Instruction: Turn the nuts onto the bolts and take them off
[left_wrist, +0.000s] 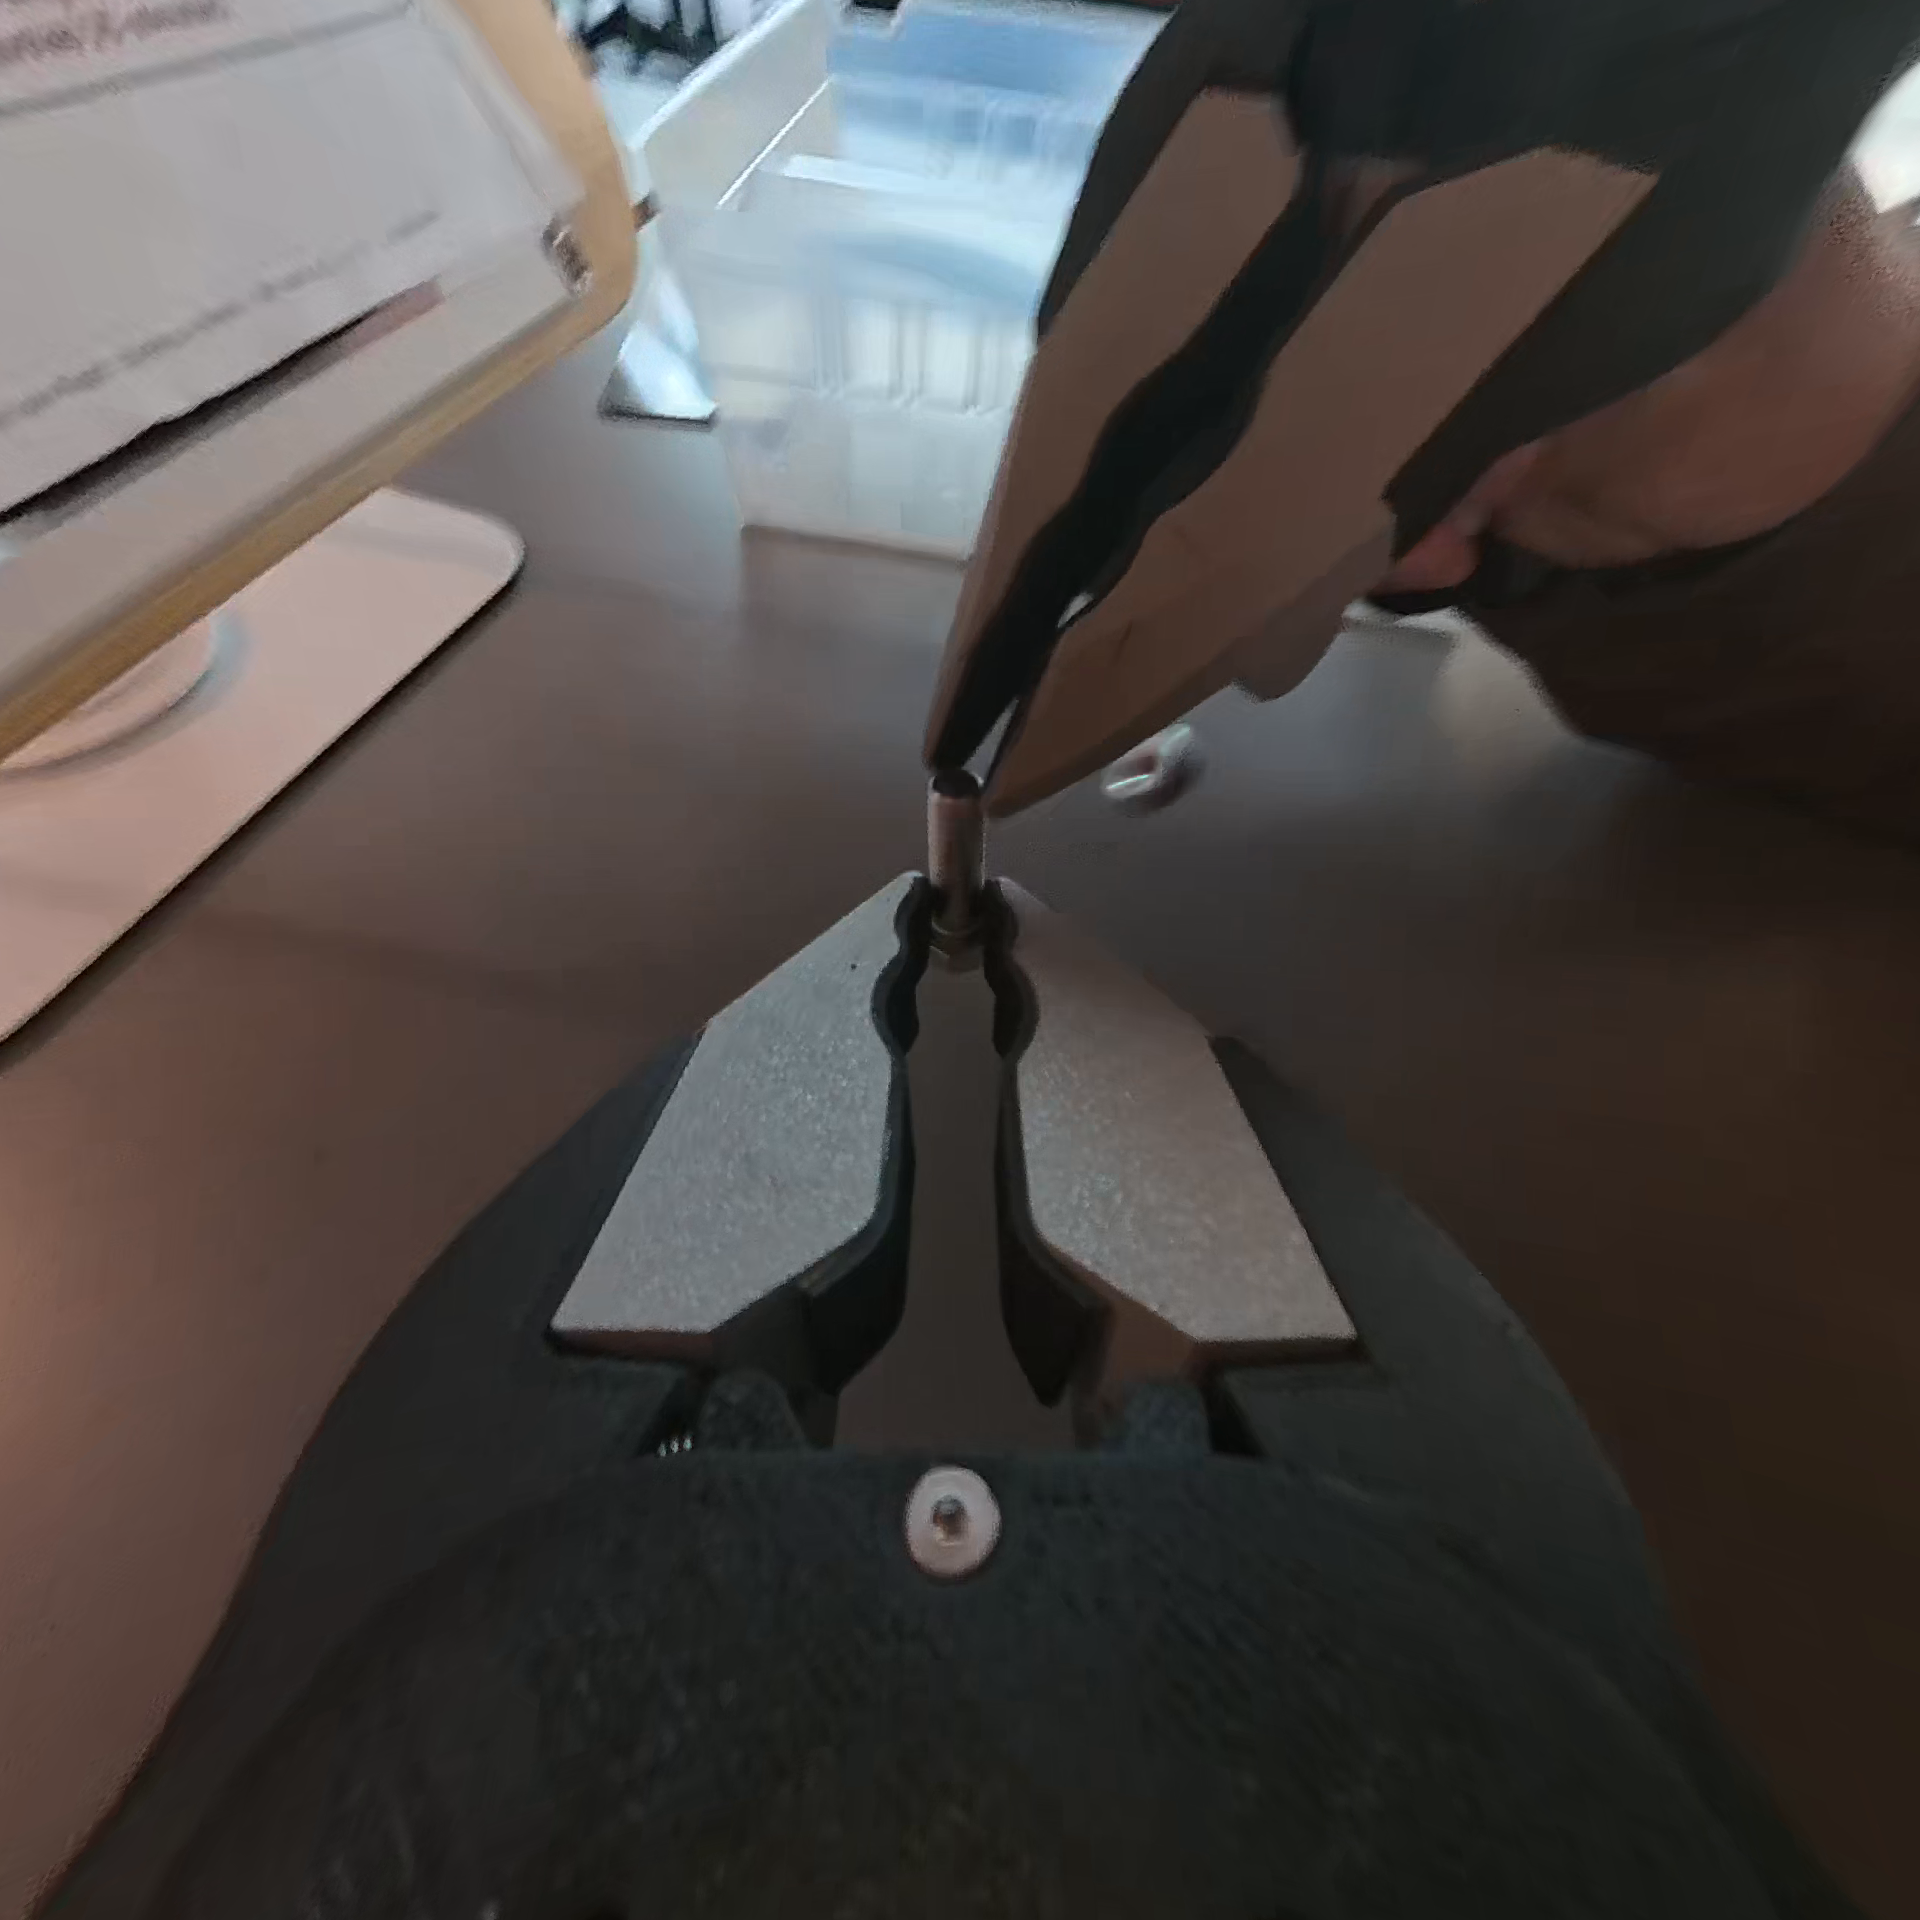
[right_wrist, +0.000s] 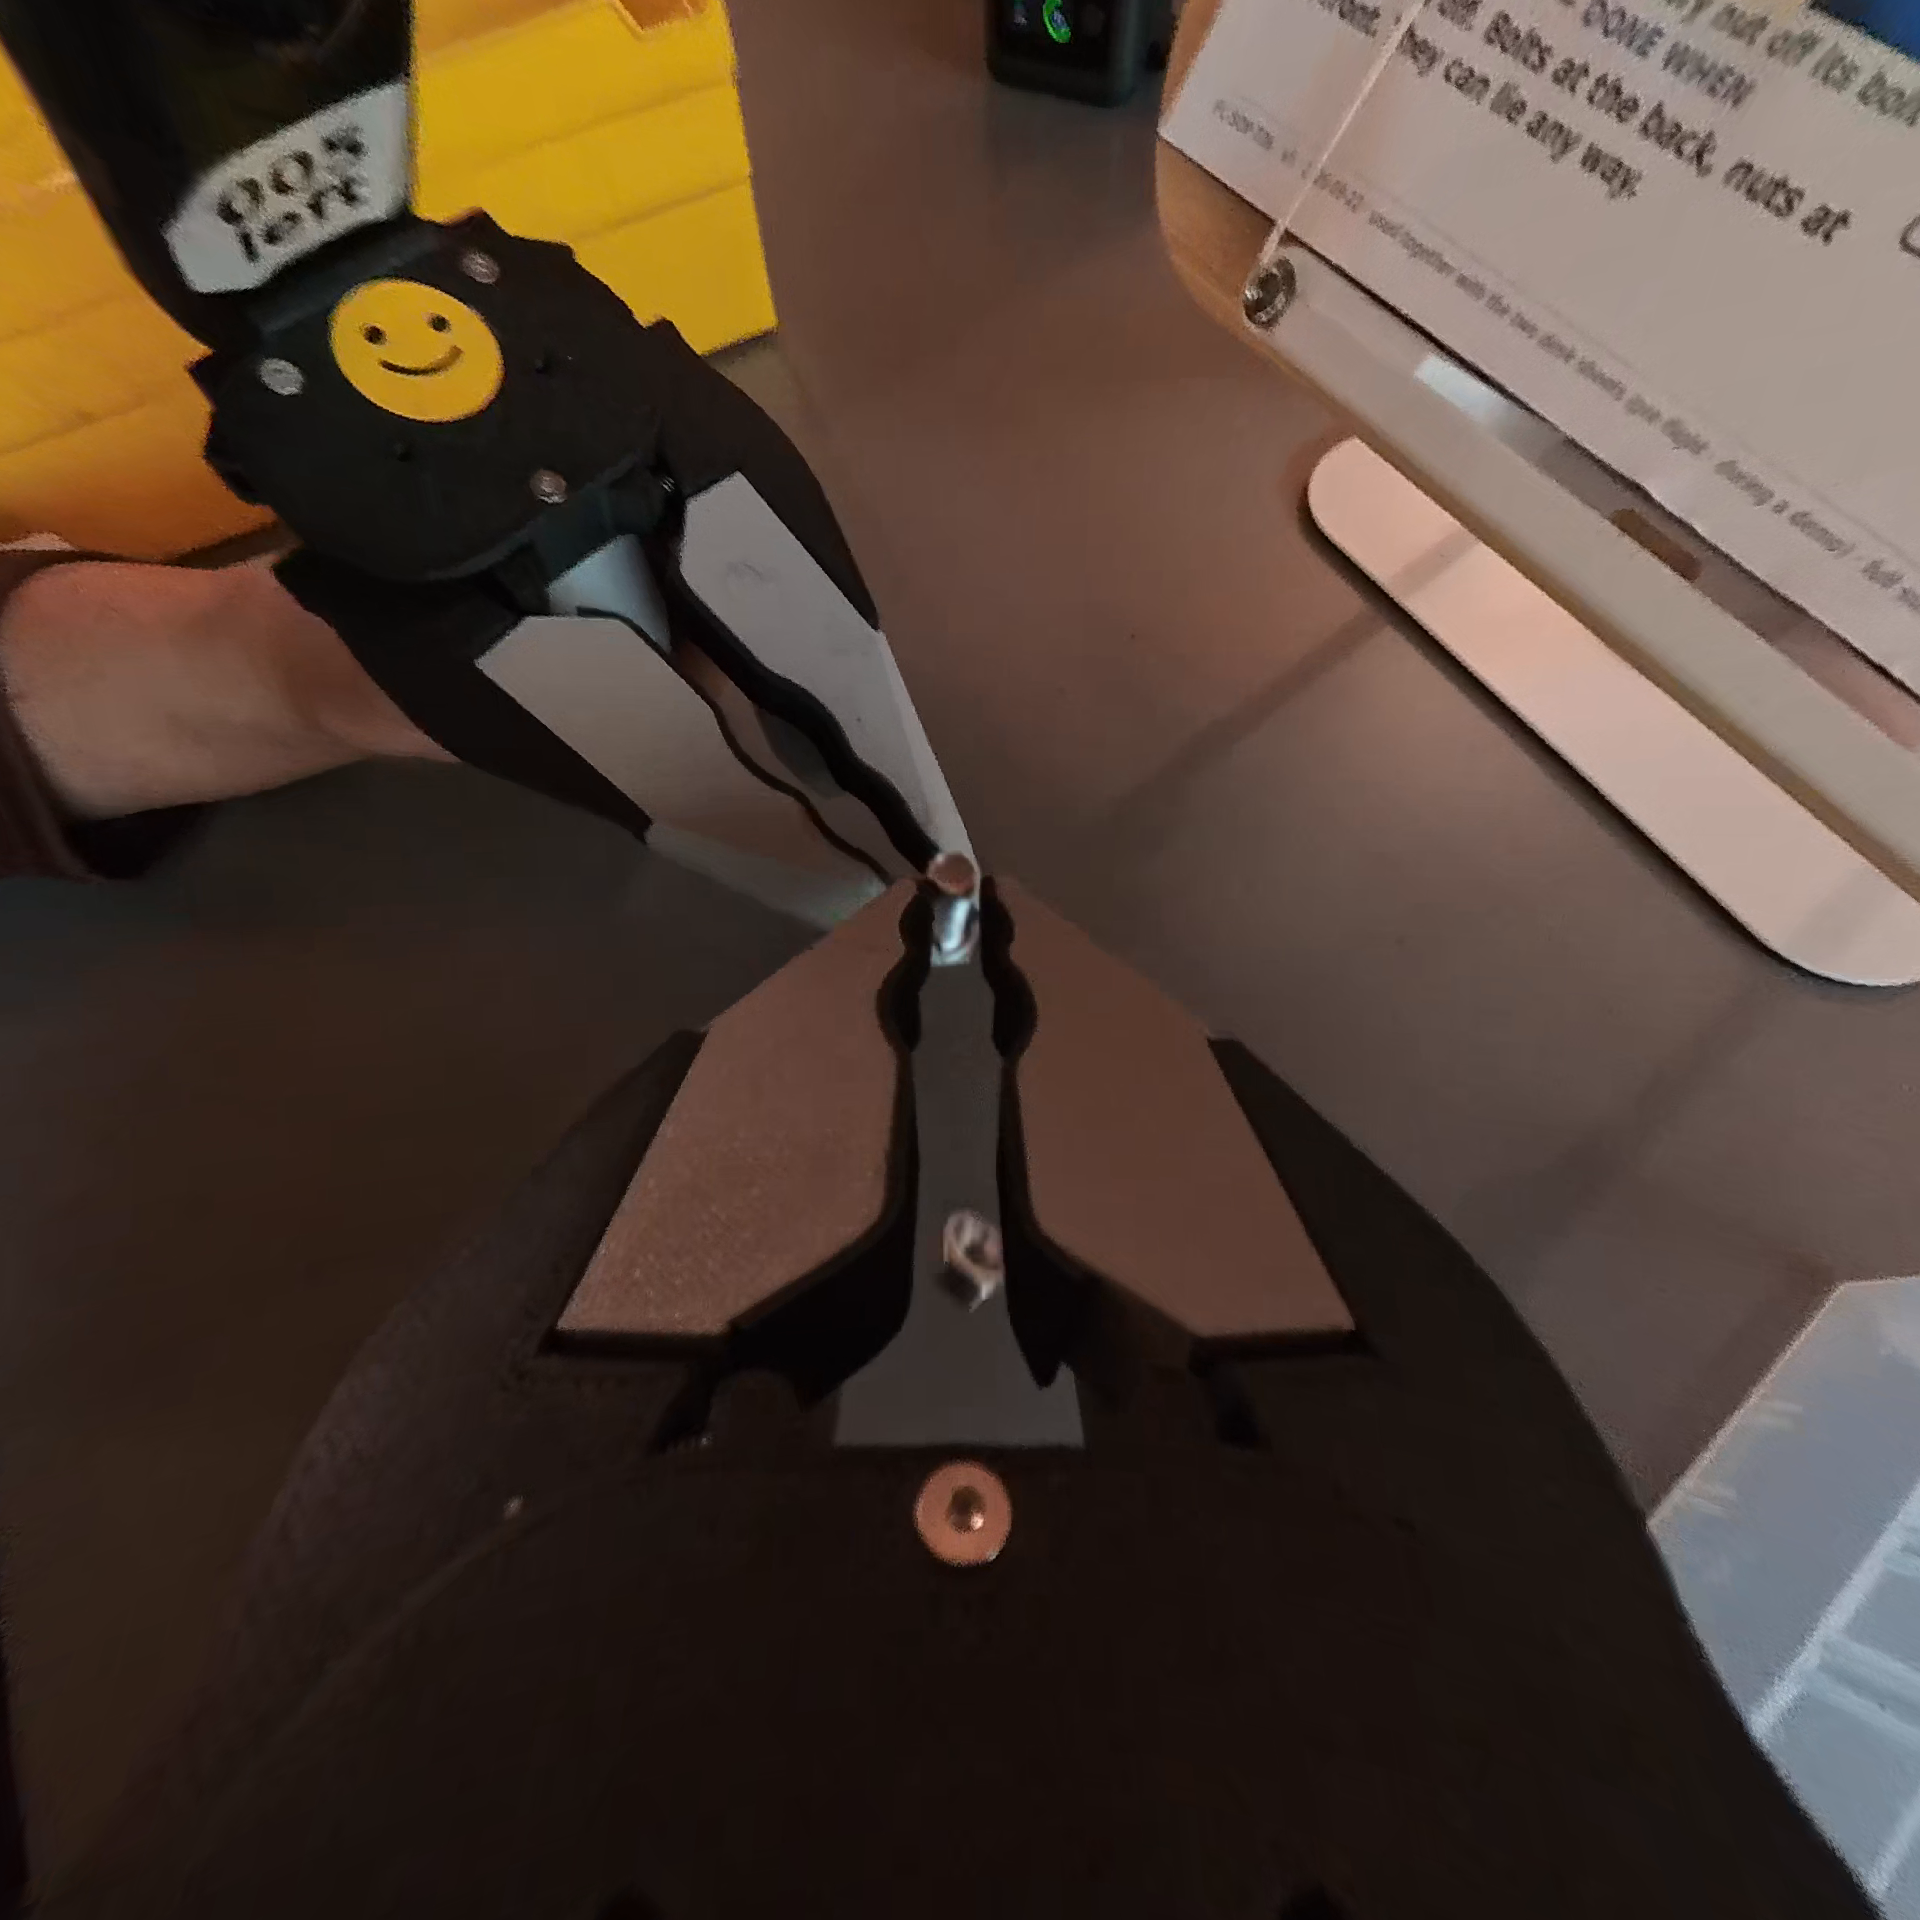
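A small silver bolt (left_wrist: 951, 847) is held between both grippers above the dark table. My left gripper (left_wrist: 956, 920) is shut on its near end, where a wider hex collar sits; I cannot tell whether that is a nut or the head. My right gripper (left_wrist: 964, 781) comes down from the upper right and is shut on the bolt's far tip. In the right wrist view, my right gripper (right_wrist: 951, 920) pinches the bolt (right_wrist: 954, 927), and the left gripper (right_wrist: 930, 864) meets it from the upper left. A loose nut (left_wrist: 1148, 771) lies on the table, also seen in the right wrist view (right_wrist: 971, 1257).
A paper sheet on a wooden stand (left_wrist: 260, 260) with a pale base (left_wrist: 332, 644) stands at the left; it also shows in the right wrist view (right_wrist: 1558, 208). A clear compartment box (left_wrist: 862, 364) is behind. A yellow bin (right_wrist: 582, 177) stands beyond the left gripper. A hand (left_wrist: 1662, 488) holds the right gripper. The tips of both grippers are at nearly the same place.
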